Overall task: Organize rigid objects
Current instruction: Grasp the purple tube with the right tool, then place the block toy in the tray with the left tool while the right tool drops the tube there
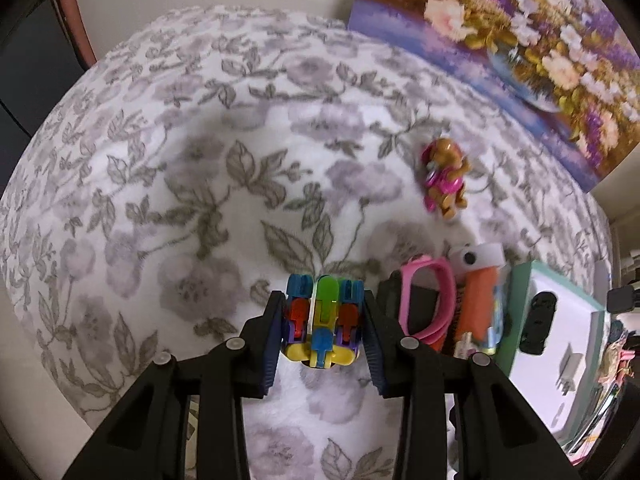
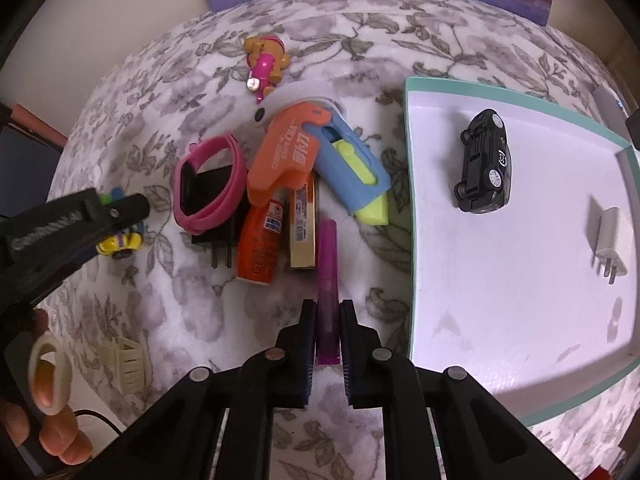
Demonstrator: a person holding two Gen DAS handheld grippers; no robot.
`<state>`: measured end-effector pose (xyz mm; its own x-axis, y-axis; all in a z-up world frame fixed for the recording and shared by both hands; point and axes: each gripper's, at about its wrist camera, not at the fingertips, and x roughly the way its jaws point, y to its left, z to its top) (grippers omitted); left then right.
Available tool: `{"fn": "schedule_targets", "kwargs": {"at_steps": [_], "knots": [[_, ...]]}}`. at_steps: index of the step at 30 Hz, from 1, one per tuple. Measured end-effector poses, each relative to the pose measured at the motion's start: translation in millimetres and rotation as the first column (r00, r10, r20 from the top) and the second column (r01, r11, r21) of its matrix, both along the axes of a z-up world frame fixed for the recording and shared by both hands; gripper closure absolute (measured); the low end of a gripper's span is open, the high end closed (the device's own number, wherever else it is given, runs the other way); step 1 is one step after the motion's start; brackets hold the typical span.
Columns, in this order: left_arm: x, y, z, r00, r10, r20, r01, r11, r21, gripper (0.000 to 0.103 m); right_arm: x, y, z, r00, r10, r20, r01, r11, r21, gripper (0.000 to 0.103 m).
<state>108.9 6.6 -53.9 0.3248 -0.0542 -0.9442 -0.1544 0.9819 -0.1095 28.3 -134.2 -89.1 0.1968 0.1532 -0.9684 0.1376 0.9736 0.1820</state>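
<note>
Toys and small things lie scattered: my left claw (image 1: 324,330) grips the colourful block toy (image 1: 322,320), my right claw (image 2: 328,334) clamps the purple tube (image 2: 327,280). Next, I judge, both go into the white tray (image 2: 500,280).

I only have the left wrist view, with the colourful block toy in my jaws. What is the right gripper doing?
Observer: The right gripper is shut on a purple pen, pads on its near end.
Operator: What's in the tray? I only see an edge and something dark.
Observer: In the tray, a black toy car lies on its side, with a white plug nearer the right wall.
Operator: Anything on my left that I'm missing?
Observer: A cream hair clip lies on the blanket, below the left gripper in the right wrist view.
</note>
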Motion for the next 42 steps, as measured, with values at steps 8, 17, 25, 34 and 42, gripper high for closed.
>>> {"fn": "schedule_targets", "kwargs": {"at_steps": [8,17,25,34,42], "knots": [[-21,26,38,0.996,0.013,0.092,-0.011,1.0,-0.022,0.065,-1,-26,40,0.995,-0.045,0.086,0.036,0.994,0.101,0.091],[-29,20,64,0.987,0.002,0.162,0.004,0.999,-0.032,0.065,-4,-49,64,0.983,-0.11,0.147,0.091,0.987,0.13,0.091],[-39,-13,74,0.979,-0.085,0.187,0.096,0.994,-0.047,0.065,-9,-99,68,0.956,-0.25,0.153,0.228,0.963,0.144,0.091],[-54,-82,61,0.956,-0.256,0.142,0.266,0.963,-0.055,0.065,-21,-166,56,0.905,-0.408,0.12,0.405,0.913,0.049,0.091],[-74,-151,40,0.902,-0.421,0.091,0.425,0.905,-0.027,0.065,-37,-206,51,0.848,-0.513,0.131,0.524,0.85,-0.06,0.091]]}}
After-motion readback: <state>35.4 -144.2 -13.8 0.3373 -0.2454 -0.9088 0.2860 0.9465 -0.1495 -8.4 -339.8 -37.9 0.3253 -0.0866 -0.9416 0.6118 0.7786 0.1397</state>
